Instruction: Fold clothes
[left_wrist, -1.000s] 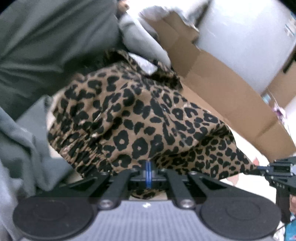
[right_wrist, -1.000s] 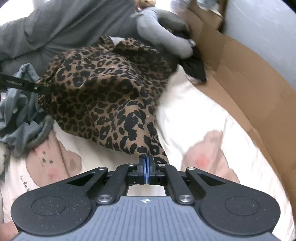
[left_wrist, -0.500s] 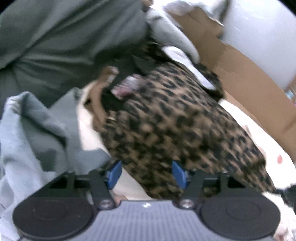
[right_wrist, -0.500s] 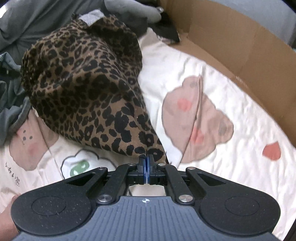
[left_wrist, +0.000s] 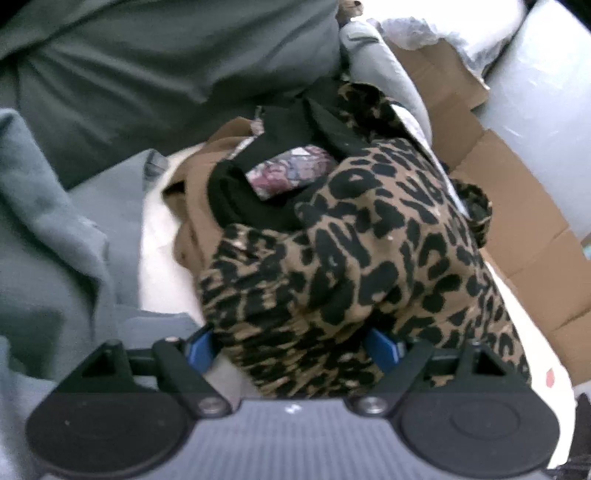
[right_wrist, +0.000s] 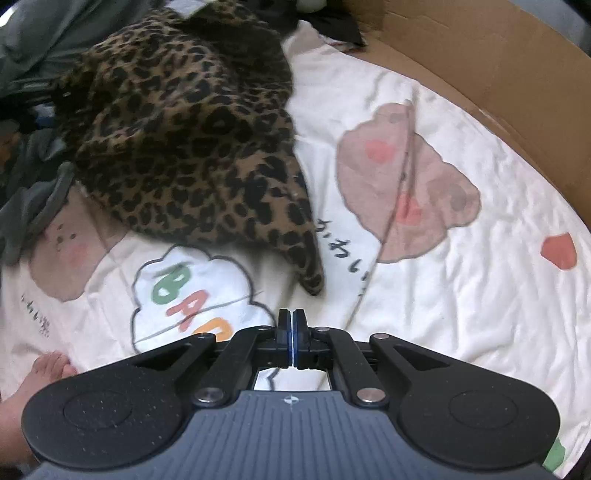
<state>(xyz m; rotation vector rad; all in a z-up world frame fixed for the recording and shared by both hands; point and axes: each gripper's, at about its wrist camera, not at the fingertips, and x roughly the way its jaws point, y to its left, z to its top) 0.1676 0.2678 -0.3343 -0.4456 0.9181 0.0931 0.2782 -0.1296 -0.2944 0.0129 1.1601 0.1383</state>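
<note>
Jaws of the left gripper (left_wrist: 291, 347) have just been opening and stand wide apart, with the leopard-print garment (left_wrist: 354, 266) bunched between them. Jaws of the right gripper (right_wrist: 291, 328) are pressed together, empty, just short of the garment's corner on the cartoon bedsheet (right_wrist: 461, 295).

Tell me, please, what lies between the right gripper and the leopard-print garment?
In the right wrist view, only bare printed bedsheet lies between the shut right gripper and the nearest corner of the leopard-print garment.
</note>
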